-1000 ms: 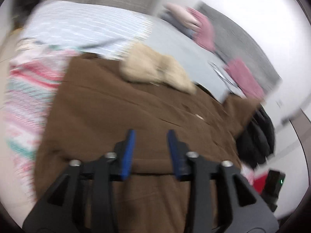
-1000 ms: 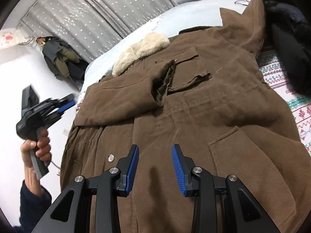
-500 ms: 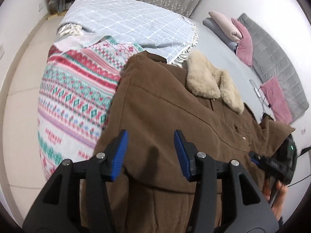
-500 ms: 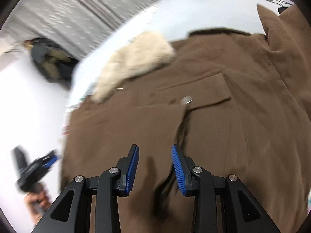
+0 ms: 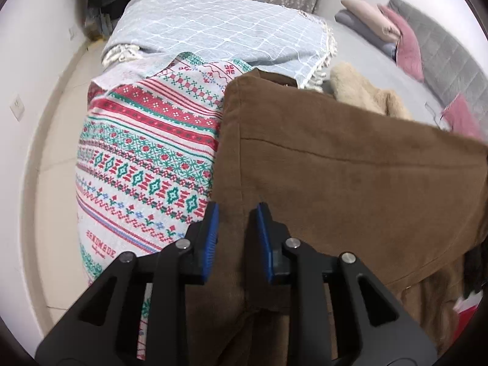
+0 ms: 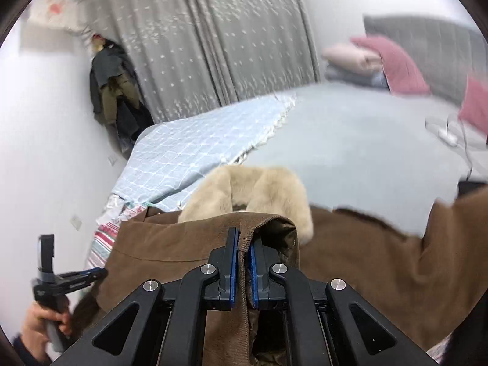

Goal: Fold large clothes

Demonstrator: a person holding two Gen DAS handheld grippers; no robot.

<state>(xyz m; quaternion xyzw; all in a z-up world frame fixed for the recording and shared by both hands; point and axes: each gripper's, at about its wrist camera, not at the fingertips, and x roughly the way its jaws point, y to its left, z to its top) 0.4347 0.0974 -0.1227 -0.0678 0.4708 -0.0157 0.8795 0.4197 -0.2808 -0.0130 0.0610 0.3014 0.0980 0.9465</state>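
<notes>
Since a second ago our right gripper (image 6: 243,254) lifted the brown coat (image 6: 366,268) cuff, pinching it – left gripper (image 5: 237,228) closing around the coat edge

Coat: I'm looking at a big brown corduroy coat (image 5: 350,177) spread over the bed, its near side draped over the patterned blanket's edge.
Collar: cream fur collar (image 6: 265,189), fluffy, lying at the far end, partly hidden behind a raised fold.
Fold: one brown edge is lifted off the bed and doubled over, olive quilted lining showing inside it.
Seam: a stitched seam runs across the upper panel.
</notes>
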